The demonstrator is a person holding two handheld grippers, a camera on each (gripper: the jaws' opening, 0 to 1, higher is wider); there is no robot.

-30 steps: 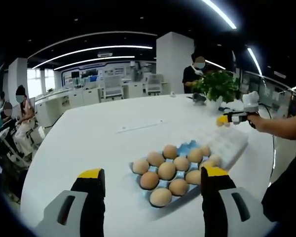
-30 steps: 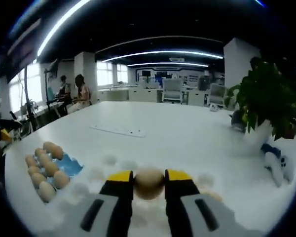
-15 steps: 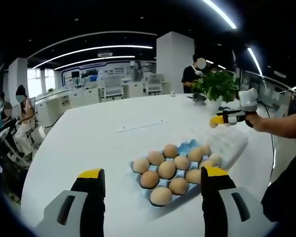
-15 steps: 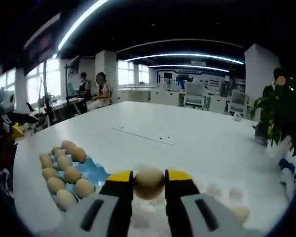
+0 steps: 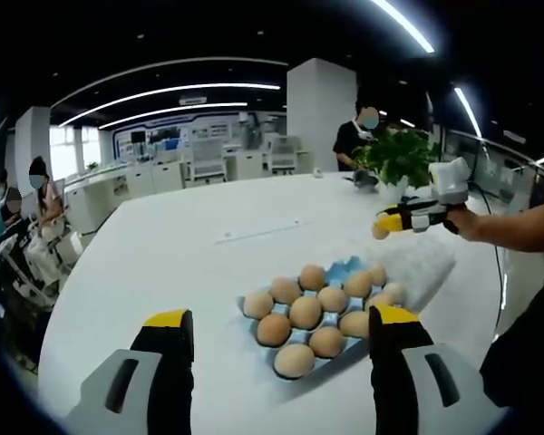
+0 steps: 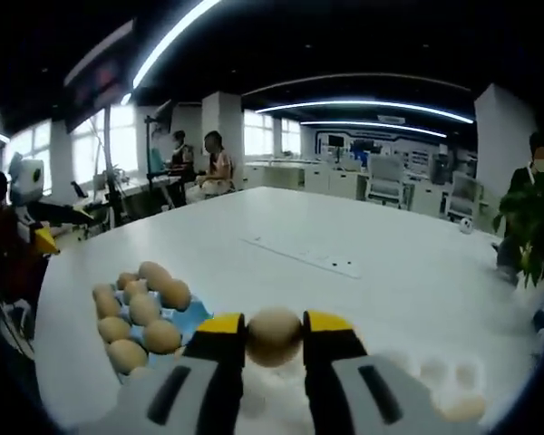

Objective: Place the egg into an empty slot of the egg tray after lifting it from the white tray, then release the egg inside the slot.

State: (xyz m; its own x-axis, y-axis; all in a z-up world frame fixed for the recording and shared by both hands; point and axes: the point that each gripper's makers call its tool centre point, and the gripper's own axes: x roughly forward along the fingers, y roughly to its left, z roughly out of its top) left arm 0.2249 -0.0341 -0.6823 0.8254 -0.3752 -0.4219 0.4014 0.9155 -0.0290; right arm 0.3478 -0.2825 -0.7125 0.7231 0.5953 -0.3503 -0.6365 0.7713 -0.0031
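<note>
In the right gripper view my right gripper (image 6: 274, 332) is shut on a tan egg (image 6: 274, 336), held above the white tray (image 6: 435, 381). The blue egg tray (image 6: 186, 319) lies left and below, filled with several eggs. From the left gripper view, the egg tray (image 5: 344, 270) sits centre right with several eggs, and the white tray (image 5: 423, 258) adjoins it at the right. My left gripper (image 5: 276, 328) hangs open over the table's near side, nothing between its jaws. The right gripper (image 5: 387, 223) with its egg (image 5: 379, 232) hovers above the white tray.
The white round table (image 5: 190, 263) carries a flat white strip (image 5: 258, 231) at the middle. A potted plant (image 5: 401, 159) stands at the far edge. People sit at the left (image 5: 43, 213) and one stands behind the plant (image 5: 354, 136). A person's arm (image 5: 517, 227) holds the right gripper.
The right gripper has carried the egg up and leftwards from the white tray towards the egg tray; its view has swung towards the egg tray. The left gripper has stayed still and open.
</note>
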